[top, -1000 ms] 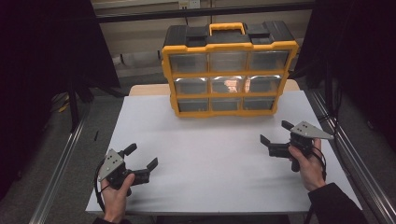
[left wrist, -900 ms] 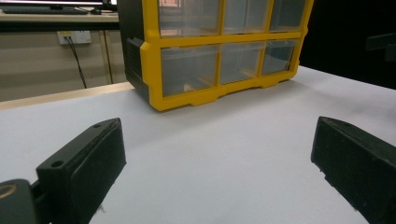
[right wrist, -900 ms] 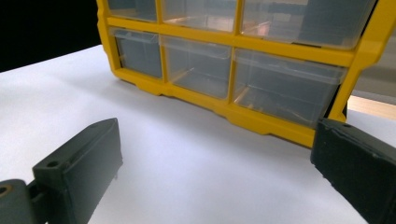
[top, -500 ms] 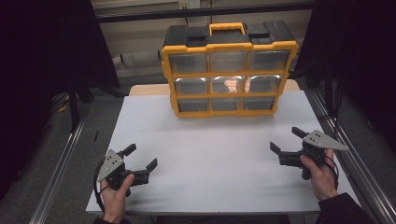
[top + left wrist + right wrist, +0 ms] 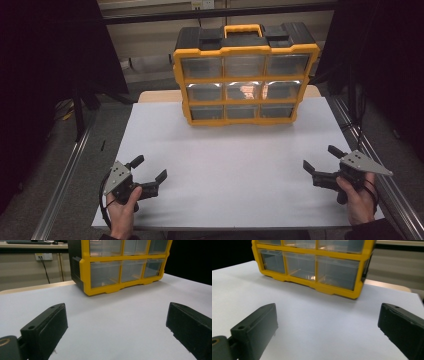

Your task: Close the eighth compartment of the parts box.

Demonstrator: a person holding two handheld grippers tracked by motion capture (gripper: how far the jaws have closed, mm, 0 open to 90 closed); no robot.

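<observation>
A yellow and black organiser case (image 5: 244,75) with clear drawers stands upright at the back of the white table (image 5: 240,165). My left gripper (image 5: 149,169) rests near the front left edge, held by a hand, jaws wide open with nothing between them. At the front right, my right gripper (image 5: 323,159) is open too and holds nothing. In the left gripper view the case (image 5: 120,265) rises beyond the left gripper (image 5: 117,325). The right gripper view shows the case (image 5: 312,265) beyond the right gripper (image 5: 329,325), whose jaws stand far apart.
Metal rails (image 5: 65,180) run along both sides of the table. A wooden tabletop edge (image 5: 160,95) shows behind the white sheet. Dark curtains (image 5: 45,60) hang left and right.
My right gripper has moved back toward the front right edge of the table and to the right. The left gripper has stayed in place.
</observation>
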